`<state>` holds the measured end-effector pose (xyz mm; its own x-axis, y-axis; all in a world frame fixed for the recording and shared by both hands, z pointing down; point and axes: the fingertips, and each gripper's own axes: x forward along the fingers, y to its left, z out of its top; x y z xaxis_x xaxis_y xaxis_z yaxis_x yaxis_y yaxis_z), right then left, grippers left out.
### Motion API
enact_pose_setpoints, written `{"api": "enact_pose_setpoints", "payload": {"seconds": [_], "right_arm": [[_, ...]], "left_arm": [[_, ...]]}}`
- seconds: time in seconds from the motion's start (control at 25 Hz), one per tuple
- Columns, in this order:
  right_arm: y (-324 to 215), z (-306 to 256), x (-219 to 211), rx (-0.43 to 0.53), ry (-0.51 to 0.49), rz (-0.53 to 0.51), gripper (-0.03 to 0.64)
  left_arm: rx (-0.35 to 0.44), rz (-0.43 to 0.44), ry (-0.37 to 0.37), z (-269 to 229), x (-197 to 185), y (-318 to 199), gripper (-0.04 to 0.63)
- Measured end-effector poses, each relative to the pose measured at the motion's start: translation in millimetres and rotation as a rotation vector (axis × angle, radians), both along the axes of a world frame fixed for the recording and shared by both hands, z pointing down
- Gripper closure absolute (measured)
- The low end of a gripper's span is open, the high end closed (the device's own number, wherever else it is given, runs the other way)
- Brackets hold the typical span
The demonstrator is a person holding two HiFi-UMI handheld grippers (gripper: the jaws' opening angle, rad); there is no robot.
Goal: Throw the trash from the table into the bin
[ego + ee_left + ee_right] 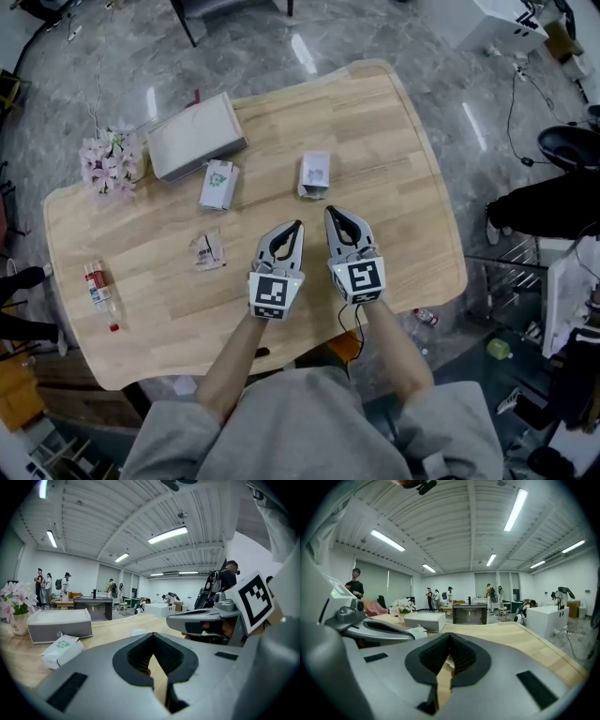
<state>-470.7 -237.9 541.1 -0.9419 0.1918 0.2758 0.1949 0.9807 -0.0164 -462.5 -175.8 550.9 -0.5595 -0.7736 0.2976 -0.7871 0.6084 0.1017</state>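
Nearest the person, the left gripper [296,226] and the right gripper [330,213] were side by side over the wooden table [394,169]. Both claws were clenched, tips together, with nothing between them. To their left a crumpled wrapper [207,250] lay on the tabletop, and farther left, near the table's edge, a small bottle with a red label [99,289] lay on its side. Just beyond the right gripper's tips sat a crushed white carton [314,174], with a white-and-green carton [218,185] to its left. Farthest off were a grey box [195,137] and pink flowers [111,159].
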Motion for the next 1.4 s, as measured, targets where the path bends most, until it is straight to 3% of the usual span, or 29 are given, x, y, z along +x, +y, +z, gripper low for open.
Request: {"api": "enact_pose_setpoints", "payload": {"seconds": [0.36,0.48,0.68,1.04,1.4], "right_arm": [[-2.7,46.0,-46.0,0.412,0.126,-0.166,0.611],[-0.9,57.9,-53.2,0.503,0.158,-0.223,0.549],[-3.7,83.0,-61.3,0.656,0.222,-0.282,0.521],[-6.5,95.4,-70.7,0.789,0.199,-0.289,0.559],[-12.2,72.9,-73.4,0.778,0.151,-0.21,0.6]], "left_arm": [[-0.01,-0.037,0.064,24.5,-11.0,-11.0,0.591],[-0.008,-0.042,0.074,26.6,-11.4,-11.7,0.591],[-0.013,-0.058,0.089,32.7,-16.1,-6.9,0.591],[-0.02,-0.078,0.103,40.8,-22.8,3.0,0.591],[-0.006,-0.072,0.094,32.5,-19.1,5.6,0.591]]}}
